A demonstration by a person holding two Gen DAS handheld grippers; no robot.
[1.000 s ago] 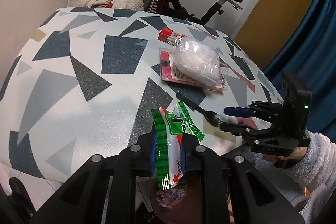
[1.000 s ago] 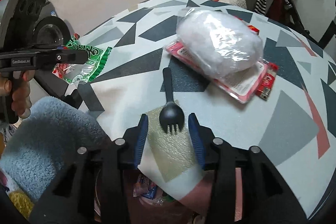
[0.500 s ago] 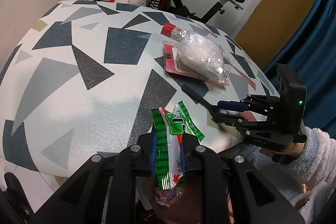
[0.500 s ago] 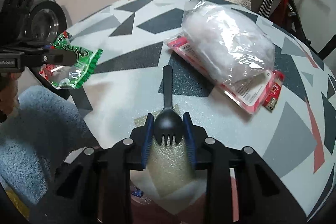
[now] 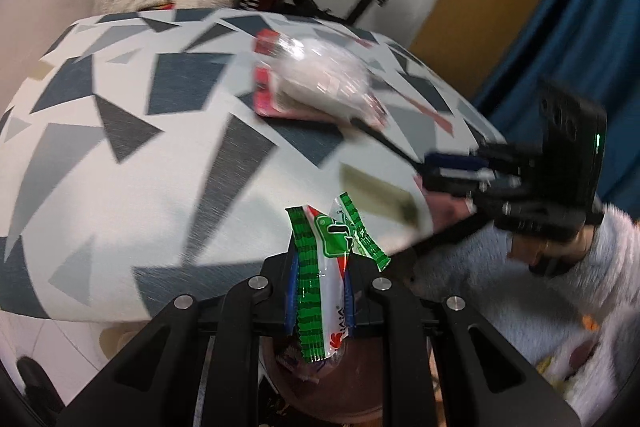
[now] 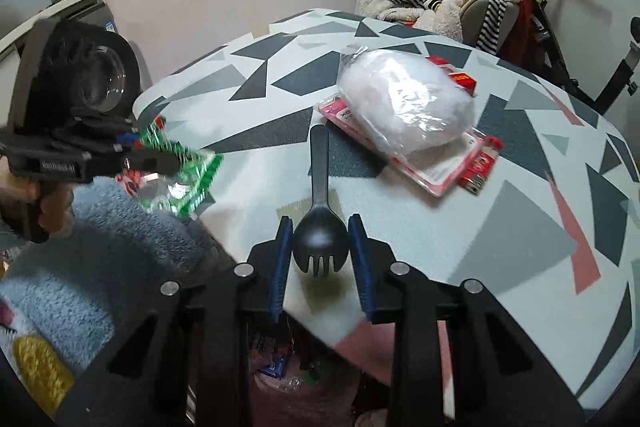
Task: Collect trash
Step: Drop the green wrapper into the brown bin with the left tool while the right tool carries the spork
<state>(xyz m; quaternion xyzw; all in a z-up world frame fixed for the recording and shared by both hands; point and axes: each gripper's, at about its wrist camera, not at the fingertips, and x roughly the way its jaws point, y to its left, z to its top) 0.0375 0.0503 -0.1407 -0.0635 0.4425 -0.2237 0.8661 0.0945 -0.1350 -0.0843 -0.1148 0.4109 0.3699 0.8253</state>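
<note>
Green wrapper [image 5: 320, 283] lettering blurred in left tongs [image 5: 319, 297].

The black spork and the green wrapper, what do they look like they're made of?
Black spork: probably moulded plastic, matte; one uniform piece with a soft, dull highlight on the bowl. Green wrapper: thin plastic film, glossy; it crinkles, has a serrated sealed edge and a clear, shiny section. Neither can be confirmed by look alone.
</note>
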